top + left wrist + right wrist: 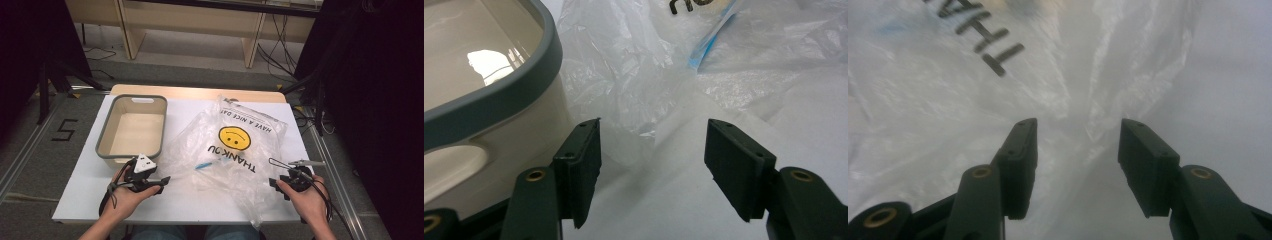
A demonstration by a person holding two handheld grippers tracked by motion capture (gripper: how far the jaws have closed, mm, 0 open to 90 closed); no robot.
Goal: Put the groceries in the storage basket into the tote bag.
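R claw (1075,145) open, bag (973,110) ahead.

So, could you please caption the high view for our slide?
Two open hand-held grippers flank a smiley plastic bag beside a bin.

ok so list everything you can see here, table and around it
plastic bag: one, clear with a yellow smiley and black lettering, crumpled at the middle of the table
blue item: one, small, inside the bag near its left edge; cannot tell what it is
bin: one, cream with grey rim, left of the bag
table: one, white top
floor marking: one, black, left of the table
left claw: one, black, jaws open, beside the bin
right claw: one, black, jaws open, at the bag's right edge
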